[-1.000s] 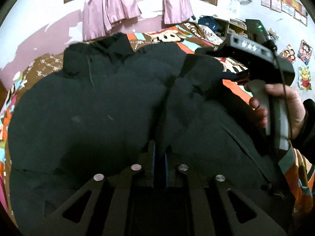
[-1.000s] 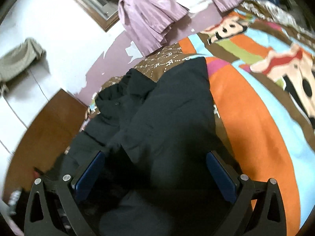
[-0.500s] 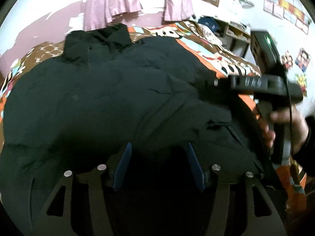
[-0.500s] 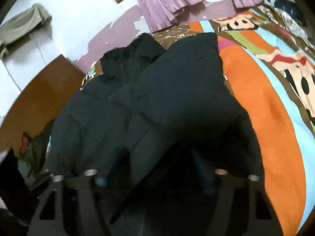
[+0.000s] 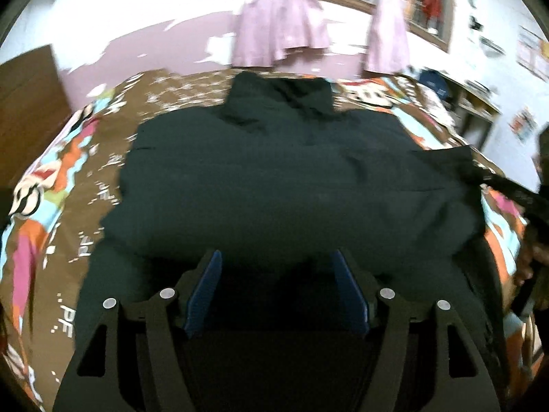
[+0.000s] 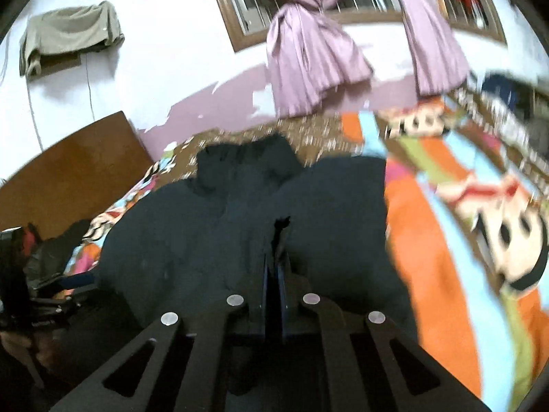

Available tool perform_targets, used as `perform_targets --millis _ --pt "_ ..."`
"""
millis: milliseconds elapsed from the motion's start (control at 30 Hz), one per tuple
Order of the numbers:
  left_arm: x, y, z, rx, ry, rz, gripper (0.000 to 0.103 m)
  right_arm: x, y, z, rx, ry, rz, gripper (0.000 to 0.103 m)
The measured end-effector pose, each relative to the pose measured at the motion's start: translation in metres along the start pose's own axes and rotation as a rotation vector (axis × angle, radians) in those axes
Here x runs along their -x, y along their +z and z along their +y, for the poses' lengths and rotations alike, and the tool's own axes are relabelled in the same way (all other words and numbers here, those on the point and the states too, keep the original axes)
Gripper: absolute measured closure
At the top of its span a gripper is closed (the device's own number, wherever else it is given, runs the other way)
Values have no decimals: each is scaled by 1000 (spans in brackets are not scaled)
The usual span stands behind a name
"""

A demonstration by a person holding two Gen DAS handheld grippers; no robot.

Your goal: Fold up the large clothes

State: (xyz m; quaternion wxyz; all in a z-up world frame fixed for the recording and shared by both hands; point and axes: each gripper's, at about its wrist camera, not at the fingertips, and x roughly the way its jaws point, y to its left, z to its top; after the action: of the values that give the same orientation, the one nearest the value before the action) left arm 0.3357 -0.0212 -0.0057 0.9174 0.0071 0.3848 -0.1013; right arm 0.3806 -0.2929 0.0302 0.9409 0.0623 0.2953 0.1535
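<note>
The left gripper [image 5: 278, 288] has just opened, releasing the black jacket [image 5: 291, 178]. The right gripper [image 6: 274, 267] has just clamped shut, pinching jacket fabric at twelve o'clock, so the next fold looks ready.

Carrying a bed [image 5: 51, 206] covered by a bright cartoon-print blanket [image 6: 446, 257] in brown, orange and blue. Lying spread flat across it, collar toward the far wall: a black padded jacket [image 5: 291, 178].

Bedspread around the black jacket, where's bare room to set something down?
Free bedspread lies right of the black jacket, a broad orange and blue strip. A narrower patterned strip lies to its left, toward the wooden headboard. The middle is covered by the jacket, and the near edge is crowded by both grippers.
</note>
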Motion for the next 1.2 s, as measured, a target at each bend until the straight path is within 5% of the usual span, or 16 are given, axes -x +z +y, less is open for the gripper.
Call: perform_targets --millis 100,200,333,500,767,967,1200 --pt "-11 8 20 37 90 73 42 -22 7 -10 12 -1 35 95" --pt "-16 17 39 63 100 97 42 -33 3 -32 -40 -29 57 91" --pt "-19 26 48 76 79 70 42 -29 8 -37 -43 -96 16 54" --pt "-41 43 42 51 35 85 42 -37 13 -10 99 -56 21 39" --pt "-84 38 40 -68 44 144 39 -108 -25 16 295 -100 264 28" --pt "-94 26 57 -25 -37 162 37 -117 -40 15 327 -125 262 25" --pt "-96 16 52 -63 -13 119 36 -118 -50 20 371 -162 228 24"
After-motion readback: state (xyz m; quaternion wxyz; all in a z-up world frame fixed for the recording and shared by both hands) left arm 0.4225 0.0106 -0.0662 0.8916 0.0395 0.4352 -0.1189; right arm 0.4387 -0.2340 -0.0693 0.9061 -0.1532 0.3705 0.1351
